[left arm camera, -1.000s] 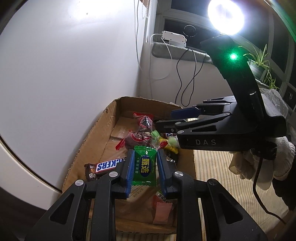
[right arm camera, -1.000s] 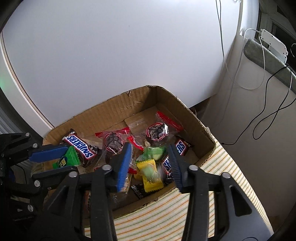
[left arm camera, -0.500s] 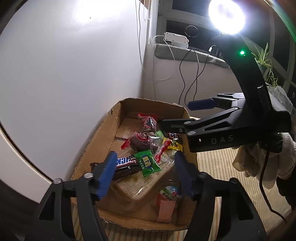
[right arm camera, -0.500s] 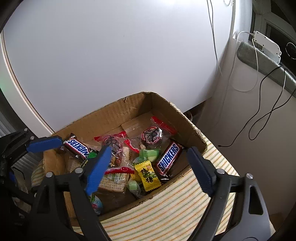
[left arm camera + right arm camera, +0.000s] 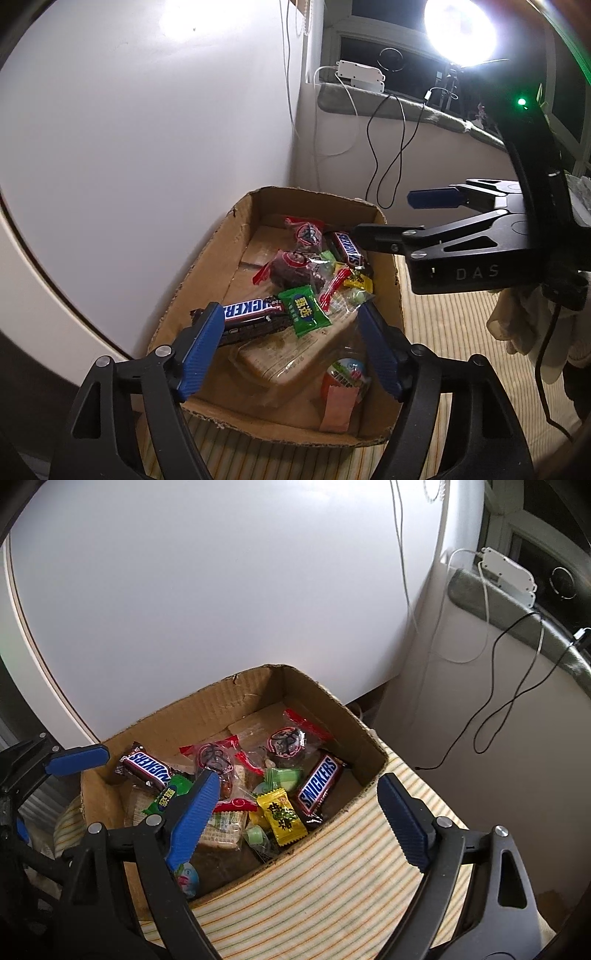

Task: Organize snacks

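An open cardboard box (image 5: 207, 273) holds mixed snacks: two Snickers bars (image 5: 247, 312) (image 5: 319, 784), a green sachet (image 5: 304, 312), a yellow candy (image 5: 281, 818), red-ended dark sweets (image 5: 291, 266) and wafer packs. My left gripper (image 5: 288, 308) hovers over the box's near end, its jaws opening. The green sachet lies loose below the gap, touched by neither pad. Above the box's other side my right gripper (image 5: 298, 780) stands wide open over the yellow candy, holding nothing. It also shows in the left wrist view (image 5: 386, 216).
The box sits on a striped cloth (image 5: 332, 886) against a white wall (image 5: 147, 129). A sill behind carries a white power strip (image 5: 360, 72) with hanging cables. A bright lamp (image 5: 460, 29) glares at top right. A gloved hand (image 5: 517, 321) holds the right gripper.
The left gripper has let go of the green sachet and spread its jaws; the sachet now lies in the box. The right gripper opened wide around the yellow candy and drew back slightly.
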Tool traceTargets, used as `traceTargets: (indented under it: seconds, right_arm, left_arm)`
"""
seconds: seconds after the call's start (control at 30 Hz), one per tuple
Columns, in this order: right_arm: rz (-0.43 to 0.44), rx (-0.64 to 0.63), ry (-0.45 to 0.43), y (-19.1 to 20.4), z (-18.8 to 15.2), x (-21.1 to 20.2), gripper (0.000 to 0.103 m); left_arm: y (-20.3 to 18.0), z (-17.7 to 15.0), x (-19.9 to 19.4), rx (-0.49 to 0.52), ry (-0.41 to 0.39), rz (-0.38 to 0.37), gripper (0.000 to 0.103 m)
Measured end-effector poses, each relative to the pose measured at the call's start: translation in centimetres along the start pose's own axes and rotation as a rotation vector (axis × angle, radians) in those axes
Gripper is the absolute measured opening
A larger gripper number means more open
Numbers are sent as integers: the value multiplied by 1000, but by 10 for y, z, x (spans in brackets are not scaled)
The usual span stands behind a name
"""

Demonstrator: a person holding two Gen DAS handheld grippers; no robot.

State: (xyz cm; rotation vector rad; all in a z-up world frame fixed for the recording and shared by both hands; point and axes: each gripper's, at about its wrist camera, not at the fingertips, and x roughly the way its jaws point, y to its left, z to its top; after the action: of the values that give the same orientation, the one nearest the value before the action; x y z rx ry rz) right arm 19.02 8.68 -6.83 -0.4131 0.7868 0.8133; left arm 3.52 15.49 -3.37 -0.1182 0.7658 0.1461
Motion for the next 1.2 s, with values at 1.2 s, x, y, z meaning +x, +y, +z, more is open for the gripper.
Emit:
traceTargets:
  seconds: [1.2]
  right_arm:
    - [-123,55,-136,30,-78,-116,103]
  left_arm:
    - [-22,-33,-68,-19,-71,58,82]
